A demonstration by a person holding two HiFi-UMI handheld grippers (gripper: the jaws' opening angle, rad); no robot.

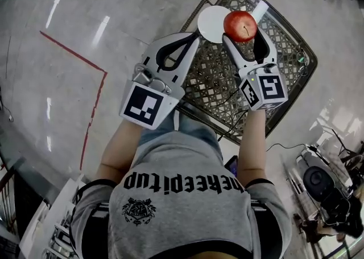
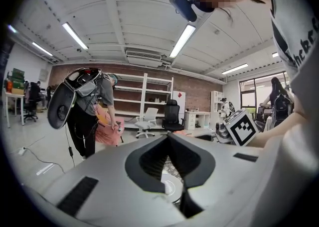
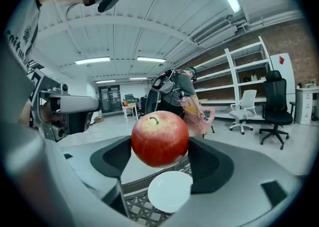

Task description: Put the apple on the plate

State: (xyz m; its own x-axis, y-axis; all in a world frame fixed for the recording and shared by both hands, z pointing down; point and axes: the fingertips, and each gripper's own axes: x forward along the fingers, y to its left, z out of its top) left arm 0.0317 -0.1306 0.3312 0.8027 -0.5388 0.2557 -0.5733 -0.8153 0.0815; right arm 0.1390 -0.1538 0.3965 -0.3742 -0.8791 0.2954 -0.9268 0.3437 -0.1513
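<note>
Apple (image 1: 240, 25) was clamped in our right gripper (image 1: 242, 32), above the plate (image 1: 211, 23); our left gripper (image 1: 195, 36) was closed, empty.

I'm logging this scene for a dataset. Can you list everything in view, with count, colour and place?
apple: one, red, held above the table by the plate's edge
plate: one, white, empty, at the table's far corner
table: one, dark lattice top, in front of the person
tape line: one, red, on the grey floor at left
office chairs: two, one black, one white, by the shelves
shelves: one unit, white, against the brick wall
bystander: one, dark trousers, in the background
left tongs: white, shut, empty, over the table
right tongs: white, shut on the apple
</note>
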